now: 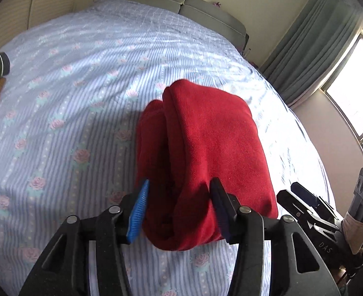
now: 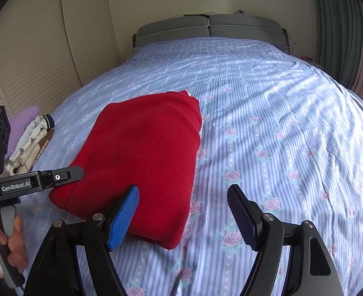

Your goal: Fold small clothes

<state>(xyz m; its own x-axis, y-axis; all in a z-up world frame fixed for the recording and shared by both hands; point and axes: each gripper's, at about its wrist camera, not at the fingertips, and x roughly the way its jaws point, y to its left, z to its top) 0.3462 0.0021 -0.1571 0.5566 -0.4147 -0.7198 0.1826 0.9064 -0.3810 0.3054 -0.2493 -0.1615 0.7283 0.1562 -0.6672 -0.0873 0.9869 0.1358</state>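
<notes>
A folded red fleece garment (image 1: 206, 148) lies on the bed; it also shows in the right wrist view (image 2: 142, 157). My left gripper (image 1: 179, 209) has its blue pads on either side of the garment's near end and grips the thick folded bundle. In the right wrist view the left gripper's body (image 2: 33, 182) shows at the garment's left corner. My right gripper (image 2: 183, 214) is open and empty, hovering just above the garment's near right corner. It also shows at the right edge of the left wrist view (image 1: 304, 197).
The bed has a blue striped sheet with roses (image 2: 280, 123) and a grey headboard (image 2: 208, 28). A pile of other clothes, purple and patterned white (image 2: 28, 138), lies at the bed's left edge. Green curtains (image 1: 312, 49) and a window stand to the right.
</notes>
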